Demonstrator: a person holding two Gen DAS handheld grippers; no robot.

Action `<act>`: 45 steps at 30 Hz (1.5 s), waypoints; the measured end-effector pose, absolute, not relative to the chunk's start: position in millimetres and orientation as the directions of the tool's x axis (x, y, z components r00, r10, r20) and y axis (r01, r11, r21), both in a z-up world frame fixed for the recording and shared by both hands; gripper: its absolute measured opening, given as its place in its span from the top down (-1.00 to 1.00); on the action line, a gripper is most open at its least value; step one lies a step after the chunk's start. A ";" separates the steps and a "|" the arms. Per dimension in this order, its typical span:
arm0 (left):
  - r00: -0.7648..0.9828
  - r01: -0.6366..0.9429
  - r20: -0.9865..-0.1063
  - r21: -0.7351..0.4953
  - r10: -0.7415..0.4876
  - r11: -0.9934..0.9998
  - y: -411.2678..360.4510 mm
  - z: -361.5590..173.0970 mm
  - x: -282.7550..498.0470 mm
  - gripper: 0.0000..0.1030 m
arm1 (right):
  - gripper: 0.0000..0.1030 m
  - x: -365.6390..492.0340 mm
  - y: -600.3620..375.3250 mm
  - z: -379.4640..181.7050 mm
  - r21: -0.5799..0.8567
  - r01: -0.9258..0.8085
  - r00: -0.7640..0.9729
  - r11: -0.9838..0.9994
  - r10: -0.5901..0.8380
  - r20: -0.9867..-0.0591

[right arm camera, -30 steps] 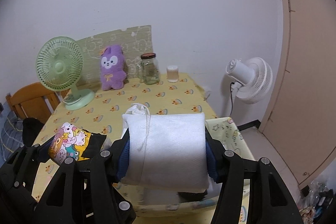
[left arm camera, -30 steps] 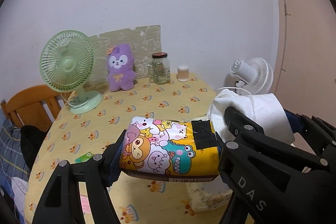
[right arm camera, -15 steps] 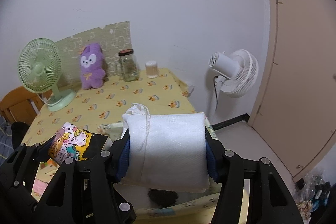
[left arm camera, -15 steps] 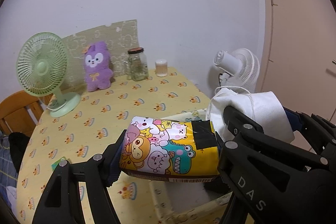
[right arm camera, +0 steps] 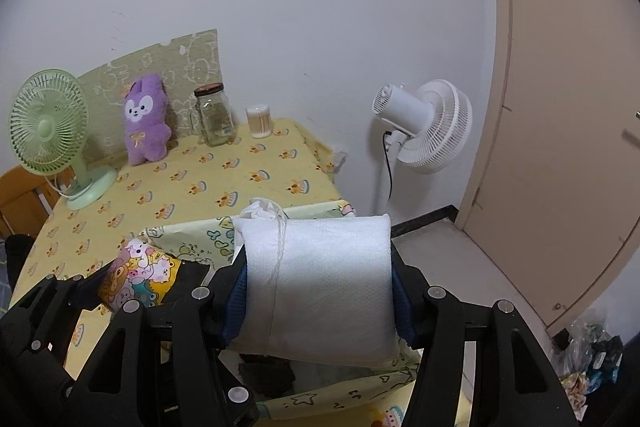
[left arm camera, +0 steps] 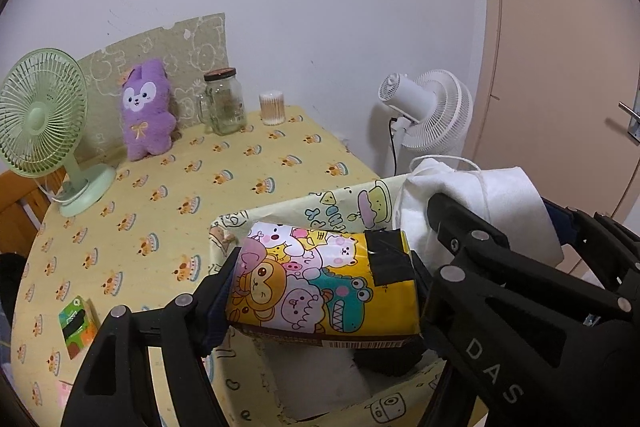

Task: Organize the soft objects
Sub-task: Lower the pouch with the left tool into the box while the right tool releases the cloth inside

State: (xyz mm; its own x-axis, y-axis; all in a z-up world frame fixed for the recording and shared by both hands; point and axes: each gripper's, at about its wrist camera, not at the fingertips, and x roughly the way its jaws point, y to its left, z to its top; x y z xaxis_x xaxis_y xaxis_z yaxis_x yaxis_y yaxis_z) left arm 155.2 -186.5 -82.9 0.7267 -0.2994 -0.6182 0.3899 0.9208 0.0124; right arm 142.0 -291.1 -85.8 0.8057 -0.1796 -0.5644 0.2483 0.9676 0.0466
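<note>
Since the earlier frame both views have swung right: the green fan now sits far left and the yellow fabric bin lies directly below the grippers.

Left wrist view: left hand-held gripper [left arm camera: 324, 291] is clamped on the cartoon-print pack [left arm camera: 324, 287], held above the open yellow fabric bin [left arm camera: 344, 205]. Right of it, the white drawstring pouch [left arm camera: 480, 203]. Beyond, on the tabletop [left arm camera: 160, 227]: purple plush [left arm camera: 147, 111], glass jar [left arm camera: 224, 103].

Right wrist view: right hand-held gripper [right arm camera: 318, 291] is closed on the white drawstring pouch [right arm camera: 320, 287], over the bin [right arm camera: 192, 235]. Cartoon-print pack [right arm camera: 140, 281] just left. White floor fan [right arm camera: 424, 125] ahead-right.
</note>
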 end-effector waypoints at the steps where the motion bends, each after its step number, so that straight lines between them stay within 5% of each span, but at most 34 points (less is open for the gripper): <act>1: 0.724 0.390 -0.622 0.015 -0.297 0.921 -187.2 -83.8 155.5 -0.60 | -0.20 142.2 -292.1 -86.5 0.046 0.251 0.804 0.967 -0.182 -0.565; 9: 0.721 0.389 -0.629 0.022 -0.289 0.921 -186.3 -84.5 158.2 -0.88 | -0.19 145.6 -298.7 -89.9 0.058 0.260 0.800 0.964 -0.181 -0.571; 26: 0.732 0.325 -0.651 0.077 -0.200 0.942 -157.0 -86.2 164.3 -0.92 | -0.26 168.3 -267.7 -99.3 0.109 0.165 0.805 0.980 -0.070 -0.589; 45: 0.710 0.357 -0.668 0.070 -0.222 0.931 -161.6 -92.4 149.7 -0.94 | -0.85 154.4 -264.3 -106.1 0.094 0.168 0.775 0.981 -0.072 -0.627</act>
State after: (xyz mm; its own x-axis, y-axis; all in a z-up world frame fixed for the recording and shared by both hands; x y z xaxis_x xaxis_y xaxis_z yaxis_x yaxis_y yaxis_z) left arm 149.7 -161.6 -92.4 0.7098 -0.2221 -0.6685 0.3572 0.9314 0.0698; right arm 154.4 -264.3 -106.1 0.7754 -0.0722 -0.6273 0.1677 0.9813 0.0944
